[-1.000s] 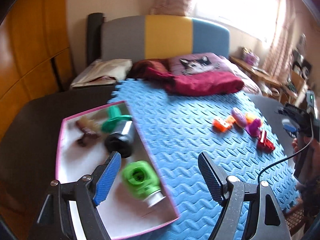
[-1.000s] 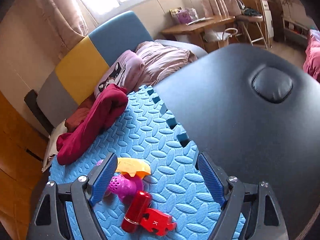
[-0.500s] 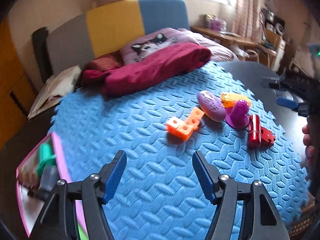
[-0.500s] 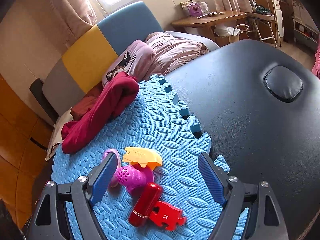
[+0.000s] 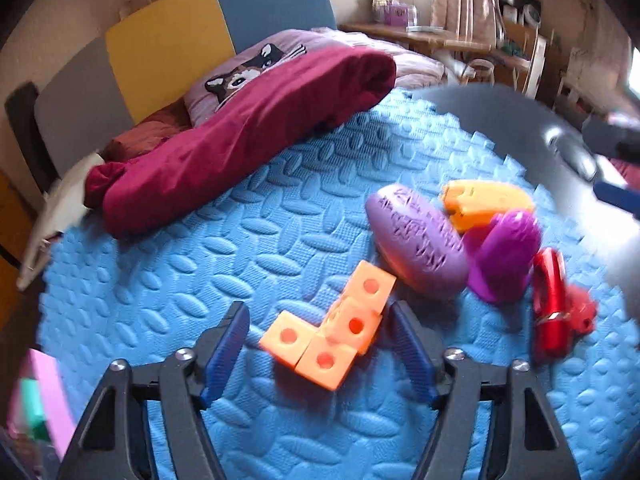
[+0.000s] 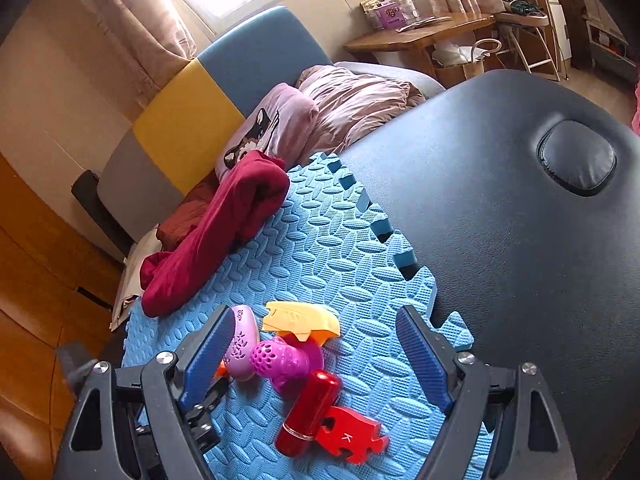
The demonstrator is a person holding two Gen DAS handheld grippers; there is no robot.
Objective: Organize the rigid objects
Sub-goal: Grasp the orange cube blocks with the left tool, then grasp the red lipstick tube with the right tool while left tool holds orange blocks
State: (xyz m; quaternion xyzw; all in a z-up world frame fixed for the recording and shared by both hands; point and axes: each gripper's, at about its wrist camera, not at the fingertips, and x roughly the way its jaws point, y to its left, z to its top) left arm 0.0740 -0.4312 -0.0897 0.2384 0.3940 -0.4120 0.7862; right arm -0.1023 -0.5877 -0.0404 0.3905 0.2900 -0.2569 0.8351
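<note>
An orange block piece (image 5: 332, 336) made of joined cubes lies on the blue foam mat (image 5: 200, 280), between the open jaws of my left gripper (image 5: 318, 350). To its right lie a lilac oval toy (image 5: 416, 240), a yellow-orange piece (image 5: 488, 204), a magenta perforated toy (image 5: 508, 260), a red cylinder (image 5: 550, 300) and a red puzzle piece (image 5: 582, 312). My right gripper (image 6: 312, 354) is open above the same cluster: magenta toy (image 6: 280, 360), red cylinder (image 6: 310, 412), red puzzle piece (image 6: 350, 436), yellow piece (image 6: 300, 318).
A dark red cloth (image 5: 240, 140) lies at the mat's far edge before a cat pillow (image 5: 248, 72). The pink tray's edge (image 5: 44, 396) shows at far left. A dark padded table (image 6: 520, 240) extends right of the mat. A wooden desk (image 6: 420, 36) stands behind.
My left gripper has swung right from the pink tray and closed in on the orange block piece, now between its jaws. My right gripper has barely moved.
</note>
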